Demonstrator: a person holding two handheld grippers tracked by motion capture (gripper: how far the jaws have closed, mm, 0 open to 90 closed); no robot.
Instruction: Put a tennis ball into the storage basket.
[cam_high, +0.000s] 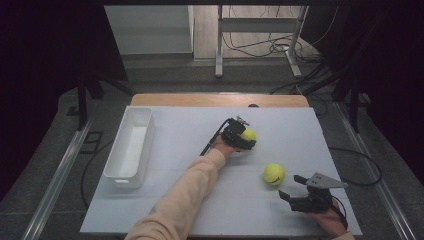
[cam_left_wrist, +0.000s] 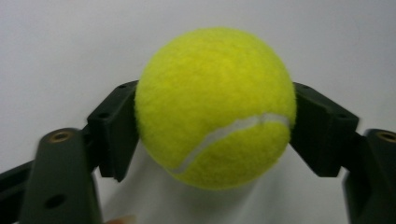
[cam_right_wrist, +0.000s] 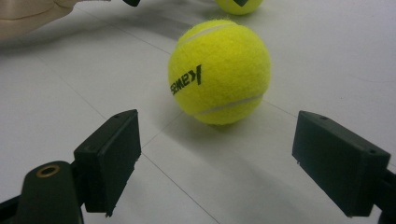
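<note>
A yellow tennis ball (cam_high: 248, 134) sits past the middle of the white table (cam_high: 190, 130), and my left gripper (cam_high: 241, 138) is shut on it. In the left gripper view both black pads (cam_left_wrist: 114, 133) press on the sides of this ball (cam_left_wrist: 215, 107), with the left gripper (cam_left_wrist: 217, 116) looking along it. A second tennis ball (cam_high: 274, 174) with black lettering rests on the table at the front right. My right gripper (cam_high: 289, 186) stands open just short of it. In the right gripper view that ball (cam_right_wrist: 219, 70) lies beyond the wide-apart jaws of the right gripper (cam_right_wrist: 224, 158), touching neither.
A long white tub (cam_high: 131, 145) stands along the table's left side. A cream sleeve (cam_high: 185, 195) reaches across the front middle. Beyond the far wooden edge (cam_high: 220, 100) are stand legs (cam_high: 219, 45) and cables on the floor.
</note>
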